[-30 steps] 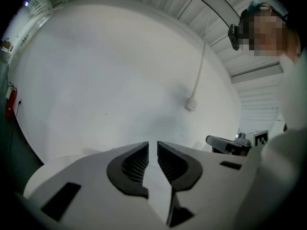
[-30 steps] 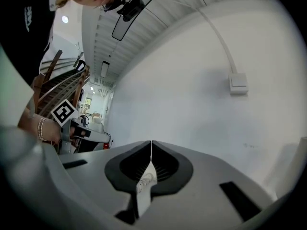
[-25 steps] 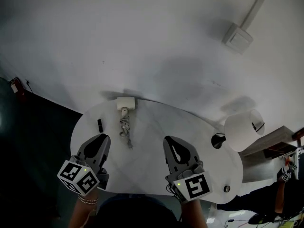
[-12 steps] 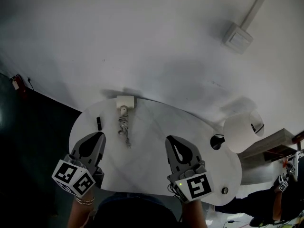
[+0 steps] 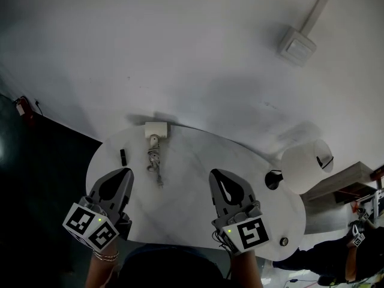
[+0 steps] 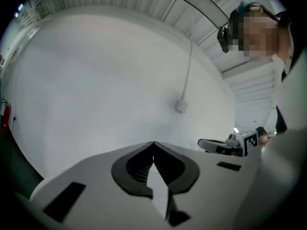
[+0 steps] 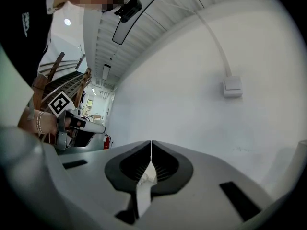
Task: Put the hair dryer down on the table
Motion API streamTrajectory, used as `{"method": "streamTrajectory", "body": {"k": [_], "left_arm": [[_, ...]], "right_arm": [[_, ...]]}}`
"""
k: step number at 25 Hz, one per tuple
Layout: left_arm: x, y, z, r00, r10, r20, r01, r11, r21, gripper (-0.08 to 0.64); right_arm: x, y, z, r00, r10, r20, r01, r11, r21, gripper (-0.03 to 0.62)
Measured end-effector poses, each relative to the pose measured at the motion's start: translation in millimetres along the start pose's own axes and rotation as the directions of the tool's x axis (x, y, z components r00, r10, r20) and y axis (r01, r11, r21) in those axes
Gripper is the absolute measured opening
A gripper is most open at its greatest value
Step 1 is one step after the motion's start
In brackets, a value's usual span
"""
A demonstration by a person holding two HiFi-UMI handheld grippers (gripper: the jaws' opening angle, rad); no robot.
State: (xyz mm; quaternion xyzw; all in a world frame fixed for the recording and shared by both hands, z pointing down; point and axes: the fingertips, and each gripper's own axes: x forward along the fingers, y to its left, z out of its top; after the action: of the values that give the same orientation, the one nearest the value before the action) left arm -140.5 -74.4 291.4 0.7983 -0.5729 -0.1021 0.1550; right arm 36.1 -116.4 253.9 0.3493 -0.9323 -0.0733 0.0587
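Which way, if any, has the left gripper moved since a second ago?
Yes: the left gripper drifted left, away from the coiled cord; jaws just closed, empty.

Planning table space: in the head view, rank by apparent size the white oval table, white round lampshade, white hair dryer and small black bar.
white oval table
white round lampshade
white hair dryer
small black bar
Lampshade may be nearer, inflating it.

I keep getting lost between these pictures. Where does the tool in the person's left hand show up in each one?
Head view: the left tool is at lower left, jaws shut.
Left gripper view: its own shut jaws fill the bottom middle.
Right gripper view: it is at far left, below its marker cube.
Shared landmark: the wall box with a pipe rising from it.
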Motion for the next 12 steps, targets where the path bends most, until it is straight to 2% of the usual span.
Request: {"method": "streamTrajectory", "body": {"k": [5, 9, 12], "left_arm": [[5.5, -8.8, 8.4, 1.000, -0.028, -0.007, 0.028, 0.999, 0.034, 0.017], [4.6, 2.5, 23.1, 1.000, 0.016, 0.008, -0.017, 0.992, 0.128, 0.017], [4.5, 11.9, 29.2, 0.999, 0.037, 0.011, -0.038, 0.989, 0.143, 0.017]], "right_arm": [[0.9, -6.8, 6.5, 1.000, -0.002, 0.013, 0.002, 1.000, -0.002, 0.018], [5.4, -10.3, 14.7, 1.000, 0.011, 0.027, -0.011, 1.000, -0.006, 0.018], [5.7, -15.4, 20.7, 0.999, 0.003, 0.039, -0.003, 1.000, -0.007, 0.018]]}}
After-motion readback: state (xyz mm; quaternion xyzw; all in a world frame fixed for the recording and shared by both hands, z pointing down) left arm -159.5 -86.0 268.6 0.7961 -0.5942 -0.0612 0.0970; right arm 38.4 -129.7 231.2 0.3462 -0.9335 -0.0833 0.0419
